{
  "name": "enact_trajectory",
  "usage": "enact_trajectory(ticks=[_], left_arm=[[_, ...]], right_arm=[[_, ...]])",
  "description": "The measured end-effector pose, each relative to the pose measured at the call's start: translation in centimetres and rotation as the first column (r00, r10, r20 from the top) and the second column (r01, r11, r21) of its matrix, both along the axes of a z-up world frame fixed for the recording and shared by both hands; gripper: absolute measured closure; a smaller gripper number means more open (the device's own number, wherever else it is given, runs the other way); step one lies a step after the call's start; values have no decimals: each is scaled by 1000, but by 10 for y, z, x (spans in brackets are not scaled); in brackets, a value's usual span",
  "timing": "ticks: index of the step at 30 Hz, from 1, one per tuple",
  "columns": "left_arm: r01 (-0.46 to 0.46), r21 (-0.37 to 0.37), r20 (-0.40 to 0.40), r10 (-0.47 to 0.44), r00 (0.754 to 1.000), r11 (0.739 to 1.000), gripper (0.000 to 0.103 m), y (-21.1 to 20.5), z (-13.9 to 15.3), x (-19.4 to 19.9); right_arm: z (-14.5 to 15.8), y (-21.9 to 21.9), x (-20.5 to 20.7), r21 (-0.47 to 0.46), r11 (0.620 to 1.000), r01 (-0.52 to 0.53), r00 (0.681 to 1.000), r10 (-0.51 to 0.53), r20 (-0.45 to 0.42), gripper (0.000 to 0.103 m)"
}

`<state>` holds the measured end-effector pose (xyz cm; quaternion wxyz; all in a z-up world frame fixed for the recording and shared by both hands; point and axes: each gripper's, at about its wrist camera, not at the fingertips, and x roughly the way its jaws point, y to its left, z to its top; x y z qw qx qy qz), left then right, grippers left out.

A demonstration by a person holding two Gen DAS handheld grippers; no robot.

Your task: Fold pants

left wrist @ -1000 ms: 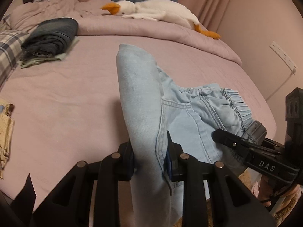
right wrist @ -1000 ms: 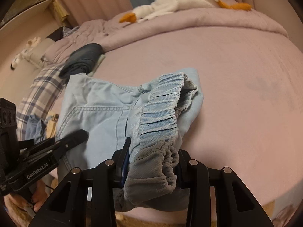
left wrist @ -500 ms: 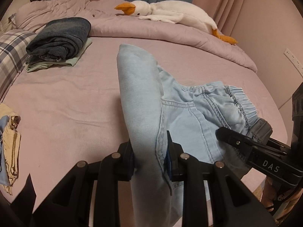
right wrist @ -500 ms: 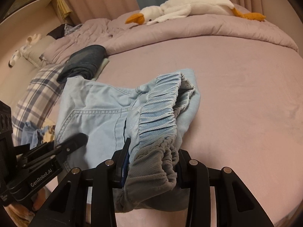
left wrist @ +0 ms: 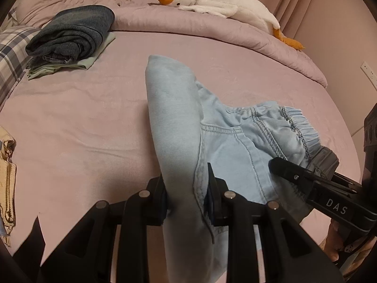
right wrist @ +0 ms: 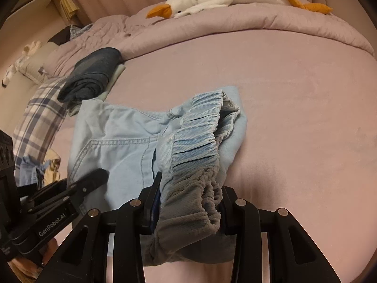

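Light blue denim pants [left wrist: 226, 139] with an elastic waistband [right wrist: 200, 136] hang folded between both grippers above the pink bed [left wrist: 82, 118]. My left gripper [left wrist: 187, 193] is shut on the folded leg end of the pants. My right gripper [right wrist: 188, 202] is shut on the bunched waistband. The right gripper also shows in the left wrist view [left wrist: 306, 179], and the left gripper shows in the right wrist view [right wrist: 77, 188]. The far part of the pants touches or nearly touches the bed sheet.
A stack of folded dark clothes [left wrist: 73, 37] lies at the back left of the bed. A white goose plush [left wrist: 212, 0] lies on the rolled duvet [left wrist: 235, 37] at the back. A plaid pillow [right wrist: 40, 118] and loose garments [left wrist: 7, 176] are at the left.
Both grippers have moved forward over the bed with the pants still held; the folded stack and goose plush appear nearer and lower in view.
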<state>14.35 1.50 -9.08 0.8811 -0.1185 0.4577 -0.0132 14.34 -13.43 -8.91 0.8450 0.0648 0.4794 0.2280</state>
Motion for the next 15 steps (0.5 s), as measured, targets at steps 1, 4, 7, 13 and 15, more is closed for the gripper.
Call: enact_trajectory(ticks=[1,4,7,13,15], left_arm=[[1,-1,-2,-1,1000,1000,78,0,0,0],[3,-3,-12,-3,1000,1000,77,0,-3,3],[3,-2,-33,-3,999,1000,77,0,-7,3],[-14,10,-74,14,997,1000,77,-2,-22,6],[-18,17,-88,19,996,1000,76,-2,-26,8]], right_arm=[[-1,-1,0,0,1000,2,1000,-2,-3,63],[-3,-3,2,11,1000,9,1000,-9,-16,63],[-6,-3,5,8,1000,4,1000,-3,-27,63],[-13,0,7,-18,1000,0,999,-1,-40,63],[-14,0,8,-28,1000,3,999,-4,-40,63]])
